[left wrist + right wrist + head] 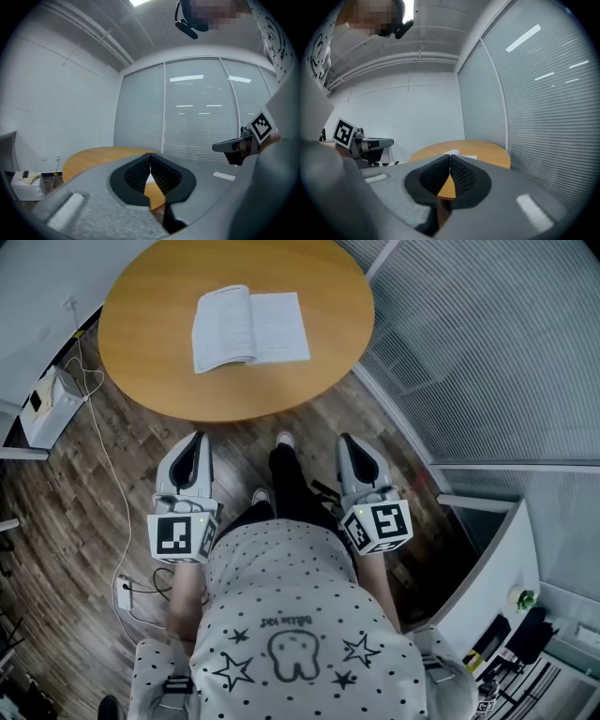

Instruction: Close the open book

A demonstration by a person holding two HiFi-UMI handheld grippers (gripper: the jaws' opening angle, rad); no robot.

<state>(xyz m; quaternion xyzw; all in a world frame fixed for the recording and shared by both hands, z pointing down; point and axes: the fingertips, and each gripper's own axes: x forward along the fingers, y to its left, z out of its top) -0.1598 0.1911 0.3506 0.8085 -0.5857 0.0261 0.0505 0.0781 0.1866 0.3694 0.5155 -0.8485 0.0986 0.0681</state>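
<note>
- I see the book [250,327] lying open and flat on the round wooden table [150,362], pages up, toward the table's far side.
- My left gripper [194,448] has its fingers pressed together with nothing between them; it hangs over the wooden floor [84,484], short of the table's near edge.
- My right gripper [351,448] also has its fingers closed on nothing, level with the left one.
- The book is well ahead of both sets of fingertips, roughly between their lines, touching neither.
- In the right gripper view the book [457,154] shows just above the closed tips.
</note>
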